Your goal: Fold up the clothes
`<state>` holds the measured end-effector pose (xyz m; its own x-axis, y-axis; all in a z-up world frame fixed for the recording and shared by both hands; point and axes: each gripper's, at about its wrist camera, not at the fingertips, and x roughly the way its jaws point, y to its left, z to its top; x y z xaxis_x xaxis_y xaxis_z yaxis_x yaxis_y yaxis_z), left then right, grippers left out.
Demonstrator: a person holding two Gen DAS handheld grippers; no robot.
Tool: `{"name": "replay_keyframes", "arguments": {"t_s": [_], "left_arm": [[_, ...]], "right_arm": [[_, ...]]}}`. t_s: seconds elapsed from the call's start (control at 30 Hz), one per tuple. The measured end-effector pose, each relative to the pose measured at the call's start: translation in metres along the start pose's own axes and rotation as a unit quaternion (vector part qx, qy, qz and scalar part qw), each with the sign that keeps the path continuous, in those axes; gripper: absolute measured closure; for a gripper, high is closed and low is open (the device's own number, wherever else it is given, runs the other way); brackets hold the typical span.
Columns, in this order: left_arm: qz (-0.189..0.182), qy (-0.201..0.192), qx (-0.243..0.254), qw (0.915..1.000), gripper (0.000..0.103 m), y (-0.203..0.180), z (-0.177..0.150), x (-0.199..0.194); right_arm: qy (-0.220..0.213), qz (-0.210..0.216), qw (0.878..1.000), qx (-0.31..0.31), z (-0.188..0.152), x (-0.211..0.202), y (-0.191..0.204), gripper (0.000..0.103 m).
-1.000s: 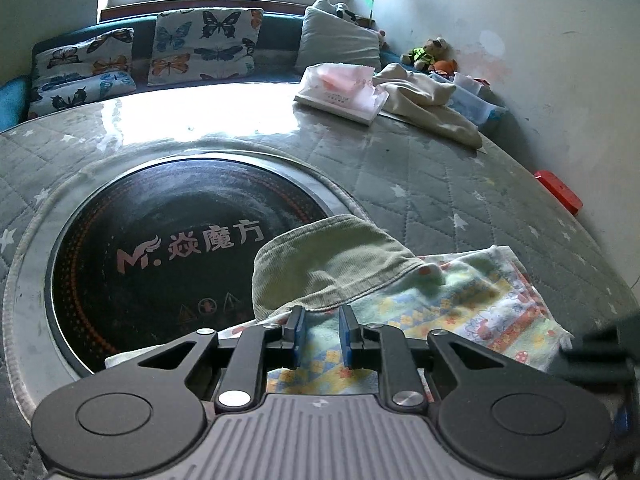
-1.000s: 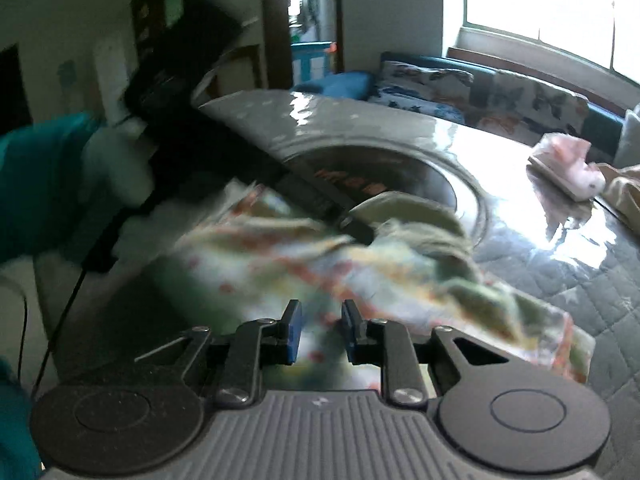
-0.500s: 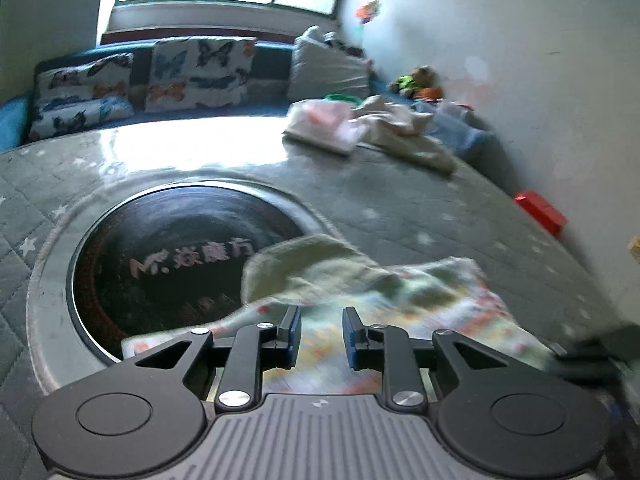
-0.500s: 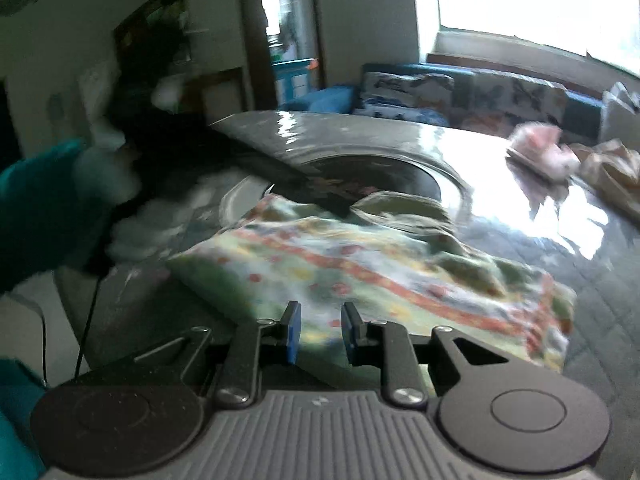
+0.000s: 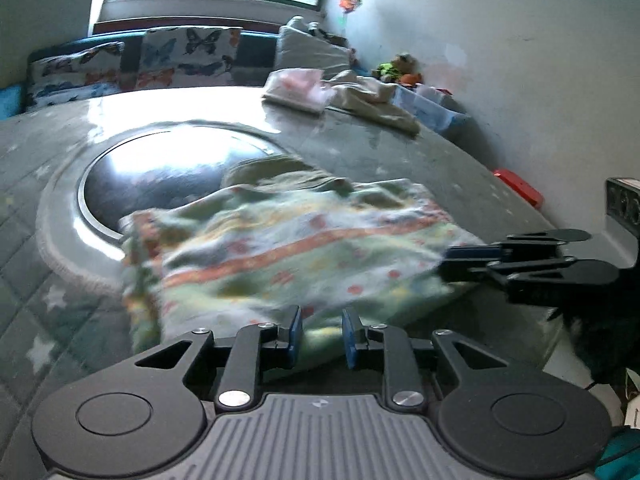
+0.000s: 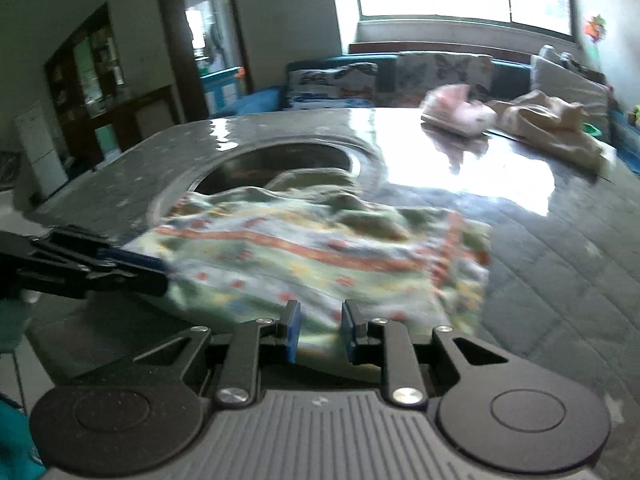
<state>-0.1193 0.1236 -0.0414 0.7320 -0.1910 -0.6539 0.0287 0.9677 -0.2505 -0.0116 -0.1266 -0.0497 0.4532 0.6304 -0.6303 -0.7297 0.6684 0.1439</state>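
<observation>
A patterned garment (image 5: 296,248) with orange stripes and a green hood lies bunched on the quilted round table (image 5: 420,160), partly over the dark glass centre (image 5: 160,168). My left gripper (image 5: 319,338) holds the garment's near edge between its blue pads. My right gripper (image 6: 319,332) holds the other near edge (image 6: 320,280) the same way. Each gripper shows in the other's view: the right one (image 5: 460,260) at the cloth's right corner, the left one (image 6: 152,270) at its left corner. The cloth is blurred with motion.
A folded pink garment (image 5: 296,88) and a beige garment (image 5: 376,104) lie at the table's far side. Butterfly cushions (image 5: 132,64) line a bench under the window. A red object (image 5: 520,192) sits by the right wall. A doorway (image 6: 208,44) opens at the left.
Both grippers have pulled back towards the table's near edge, dragging the garment with them. The patterned cloth now covers most of the green hood and has spread flatter.
</observation>
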Motion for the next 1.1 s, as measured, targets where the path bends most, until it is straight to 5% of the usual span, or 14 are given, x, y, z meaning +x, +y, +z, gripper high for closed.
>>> {"name": "replay_keyframes", "arguments": {"t_s": [0.33,0.77,1.1], "left_arm": [[0.023,-0.008,-0.031,0.9992,0.078,0.024,0.004,-0.020],[0.047,-0.003,-0.051,0.9976,0.078,0.046,0.022,-0.010],[0.071,0.001,-0.053,0.9961,0.078,0.068,0.065,0.040]], "right_arm": [[-0.012,-0.032,0.999,0.003,0.009,-0.014,-0.019,0.078],[0.005,-0.049,0.998,0.030,0.029,0.026,-0.051,0.078],[-0.010,-0.048,0.999,0.017,0.056,0.056,-0.056,0.078]]}}
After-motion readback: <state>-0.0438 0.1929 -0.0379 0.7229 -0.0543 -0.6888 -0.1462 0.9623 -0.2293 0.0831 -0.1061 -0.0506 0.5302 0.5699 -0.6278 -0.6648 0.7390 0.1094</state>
